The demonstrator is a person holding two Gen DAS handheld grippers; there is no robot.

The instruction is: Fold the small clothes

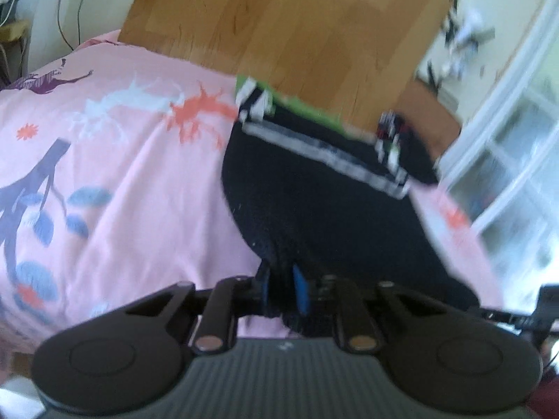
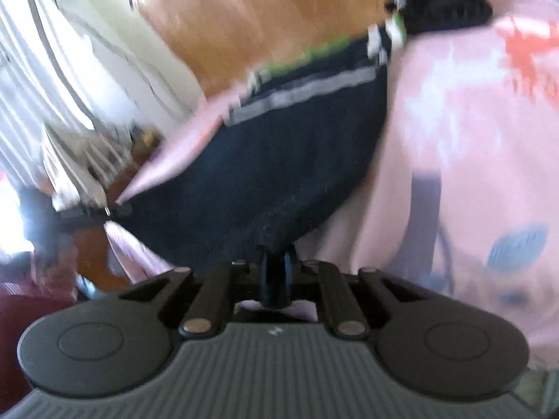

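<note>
left wrist view: the left gripper has its jaws clamped on the near edge of a dark navy garment, cloth bunched between the blue-lined fingers, while the rest of the piece lies spread over a pink printed bedcover. on the garment's far side, away from the gripper, a grey-and-white striped band and a strip of green trim run along its edge, which sits at the cover's far border with a wooden floor beyond it. right wrist view shows the right gripper likewise closed on the garment's near hem, the fabric pulled up into a small peak at the pinch, the striped band again on the side farthest from the jaws and the bedcover spreading off beside the garment. a second dark bundle rests on the cover past the garment's far corner; what it is cannot be told through the blur. with both tools gripping the same near edge at separate points, the hold looks meant to keep the hem taut and level so it can be carried over toward the striped band in one fold; that fold appears not yet made, the garment lying open and single-layered on the cover.
</note>
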